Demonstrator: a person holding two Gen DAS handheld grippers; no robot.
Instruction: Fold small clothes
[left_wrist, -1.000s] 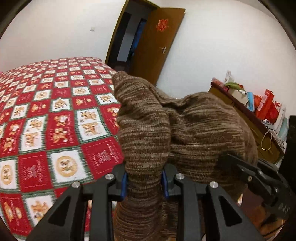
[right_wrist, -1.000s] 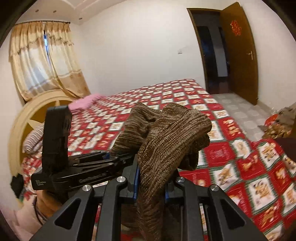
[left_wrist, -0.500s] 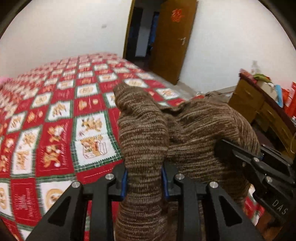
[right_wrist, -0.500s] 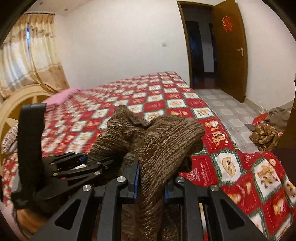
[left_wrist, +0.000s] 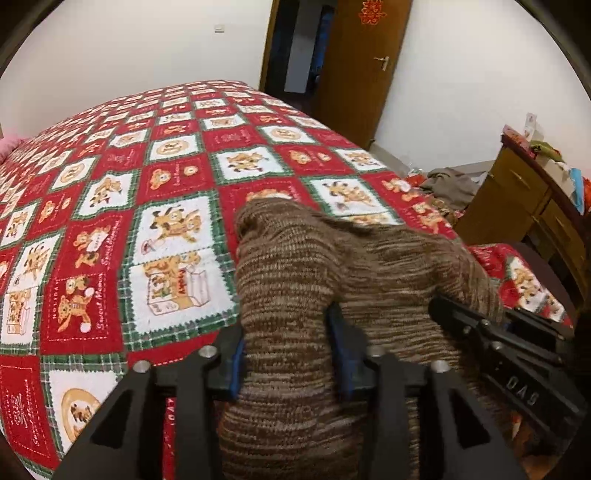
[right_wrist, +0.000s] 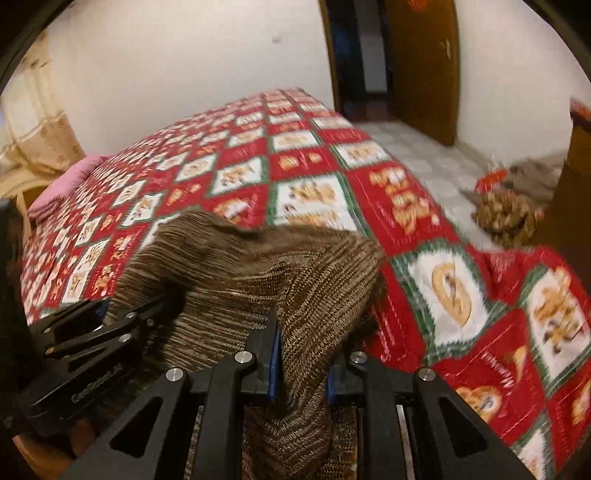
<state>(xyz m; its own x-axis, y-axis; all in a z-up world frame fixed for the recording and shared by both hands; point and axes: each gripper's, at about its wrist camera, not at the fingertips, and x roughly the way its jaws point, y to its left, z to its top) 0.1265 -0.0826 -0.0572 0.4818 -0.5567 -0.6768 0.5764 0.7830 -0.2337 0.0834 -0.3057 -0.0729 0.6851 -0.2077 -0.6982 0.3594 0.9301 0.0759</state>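
A brown striped knit garment hangs bunched between both grippers over the near edge of the bed. My left gripper is shut on one fold of it. My right gripper is shut on another fold of the garment. The right gripper's body also shows at the right of the left wrist view, and the left gripper's body shows at the left of the right wrist view. The lower part of the garment drops out of sight below the fingers.
The bed has a red, white and green cartoon quilt. A pink pillow lies at its far end. A wooden dresser stands at the right. Clothes lie on the tiled floor. A brown door stands open.
Both grippers have tilted down and moved forward with the garment, so it now sits lower, close over the quilt. Both stay shut on it.
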